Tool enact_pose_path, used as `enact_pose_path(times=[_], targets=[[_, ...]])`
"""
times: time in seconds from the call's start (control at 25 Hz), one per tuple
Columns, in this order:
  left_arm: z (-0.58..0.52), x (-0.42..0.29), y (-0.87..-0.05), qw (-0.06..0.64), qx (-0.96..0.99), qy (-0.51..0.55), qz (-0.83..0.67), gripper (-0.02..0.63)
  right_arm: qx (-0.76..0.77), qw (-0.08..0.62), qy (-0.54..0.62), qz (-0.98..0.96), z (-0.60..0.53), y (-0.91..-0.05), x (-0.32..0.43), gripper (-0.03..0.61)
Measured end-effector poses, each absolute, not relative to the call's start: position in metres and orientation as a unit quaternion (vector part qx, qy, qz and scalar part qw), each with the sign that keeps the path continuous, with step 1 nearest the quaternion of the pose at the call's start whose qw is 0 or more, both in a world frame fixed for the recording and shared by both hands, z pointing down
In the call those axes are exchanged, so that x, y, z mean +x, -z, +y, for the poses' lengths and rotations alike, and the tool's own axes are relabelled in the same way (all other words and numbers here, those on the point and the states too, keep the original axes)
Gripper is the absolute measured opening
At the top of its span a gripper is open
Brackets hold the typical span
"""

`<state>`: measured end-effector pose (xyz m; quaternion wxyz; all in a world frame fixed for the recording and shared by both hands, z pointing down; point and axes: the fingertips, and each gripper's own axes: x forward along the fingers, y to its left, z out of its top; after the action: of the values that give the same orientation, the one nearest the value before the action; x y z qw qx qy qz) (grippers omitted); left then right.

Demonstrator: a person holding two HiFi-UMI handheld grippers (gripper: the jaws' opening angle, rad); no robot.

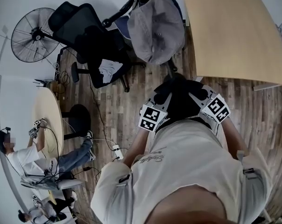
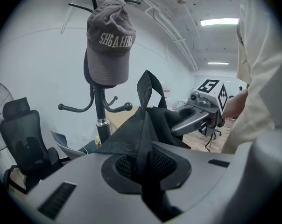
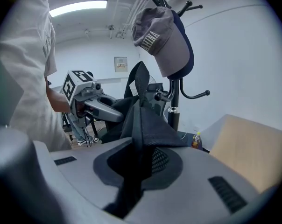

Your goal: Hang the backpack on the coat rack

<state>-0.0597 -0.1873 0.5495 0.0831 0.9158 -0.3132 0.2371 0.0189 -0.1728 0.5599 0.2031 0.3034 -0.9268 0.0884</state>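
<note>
Pinching the black backpack (image 1: 180, 101) with both tools, I have my left gripper (image 2: 143, 160) closed on a fold of its fabric and my right gripper (image 3: 137, 160) clamped on another fold. The bag is held up between them in front of my chest, short of the coat rack (image 2: 100, 111). A grey cap (image 2: 108, 45) hangs on the rack's top, covering the upper hooks on my side; lower hooks curl out beneath it. A black office chair (image 1: 89, 36) stands just left of the rack's foot, with a floor fan (image 1: 31, 34) beyond it by the white wall. A pale wooden table (image 1: 234, 31) sits to the right, and a small bottle (image 3: 196, 140) stands near the pole. Underfoot is dark plank flooring (image 1: 127, 120) with cables (image 1: 103, 125) trailing across it; at left a person (image 1: 24, 157) sits at a round table (image 1: 47, 120)
</note>
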Motion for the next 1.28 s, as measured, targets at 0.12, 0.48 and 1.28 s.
enact_pose_path(times=[0.12, 0.48, 1.28], targets=[[-0.196, -0.062, -0.56, 0.082, 0.921, -0.233, -0.301, 0.043, 0.312, 0.21, -0.099, -0.921, -0.182, -0.572, 0.016, 0.028], [-0.233, -0.063, -0.575, 0.066, 0.933, -0.234, -0.264, 0.043, 0.355, 0.213, -0.111, -0.904, -0.217, -0.588, 0.015, 0.029], [-0.294, -0.073, -0.634, 0.114, 0.919, -0.26, -0.273, 0.044, 0.337, 0.248, -0.17, -0.892, -0.279, -0.65, 0.01, 0.034]])
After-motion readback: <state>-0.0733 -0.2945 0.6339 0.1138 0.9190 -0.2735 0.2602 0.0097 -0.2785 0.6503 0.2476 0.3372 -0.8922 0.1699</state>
